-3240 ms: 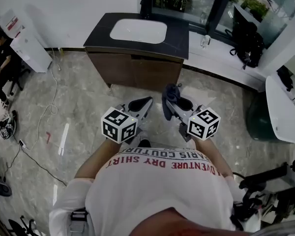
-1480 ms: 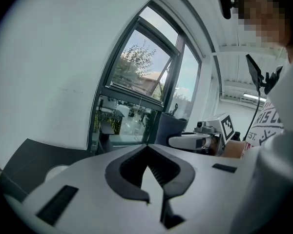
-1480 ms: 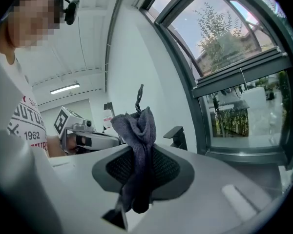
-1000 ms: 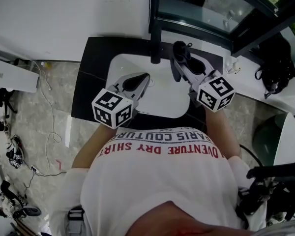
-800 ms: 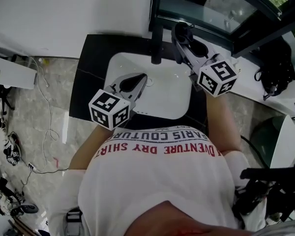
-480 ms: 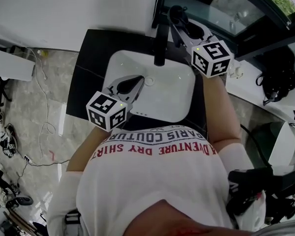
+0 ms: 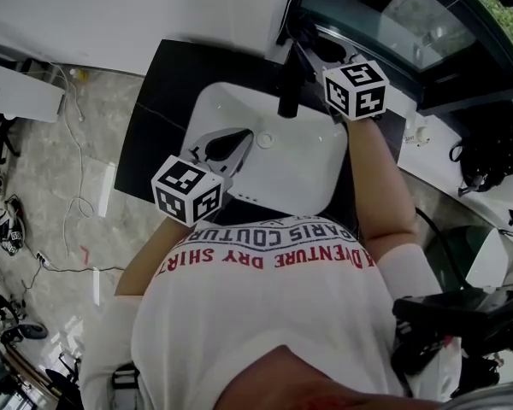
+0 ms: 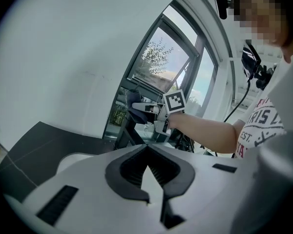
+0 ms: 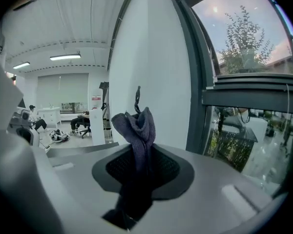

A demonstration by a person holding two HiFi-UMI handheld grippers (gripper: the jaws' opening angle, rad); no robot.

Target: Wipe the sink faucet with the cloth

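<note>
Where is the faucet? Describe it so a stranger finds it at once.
Find the black counter below the window; a white sink is set in it. At the sink's far rim, just left of the right claw holding the cloth, stands the faucet: the only slim dark spout over the white bowl.

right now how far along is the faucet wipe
Done: the cloth is clamped in the right gripper, raised beside the faucet near the window. In hand: getting the cloth onto the faucet; contact isn't visible. Left: the wiping itself. The left gripper hangs shut and empty over the sink.
</note>
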